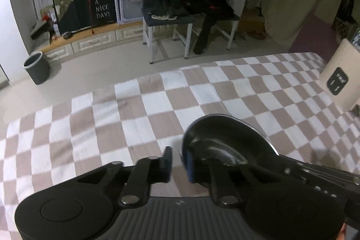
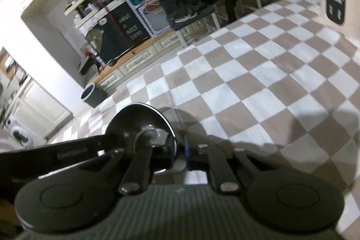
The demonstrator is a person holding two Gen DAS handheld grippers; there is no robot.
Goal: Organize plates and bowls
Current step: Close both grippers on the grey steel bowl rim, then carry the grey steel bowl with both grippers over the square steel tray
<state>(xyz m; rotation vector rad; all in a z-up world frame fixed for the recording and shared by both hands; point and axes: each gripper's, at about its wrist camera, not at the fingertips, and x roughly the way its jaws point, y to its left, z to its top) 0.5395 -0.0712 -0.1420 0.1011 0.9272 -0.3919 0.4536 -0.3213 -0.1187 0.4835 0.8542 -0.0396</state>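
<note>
bowls: 1 black bowl point(image 1: 213, 134) | left claw point(image 1: 177, 163) pinching rim | right claw point(image 2: 180, 150) pinching rim

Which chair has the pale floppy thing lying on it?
The chair next to the "HAVE A NICE DAY" sign. A pale floppy thing lies on its seat's front edge; the other chair has only dark clothes.

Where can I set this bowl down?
Bare brown-and-white checked cloth lies everywhere ahead and left of the glossy black bowl, up to the far edge. Only the far right, by the beige box, is crowded.
</note>
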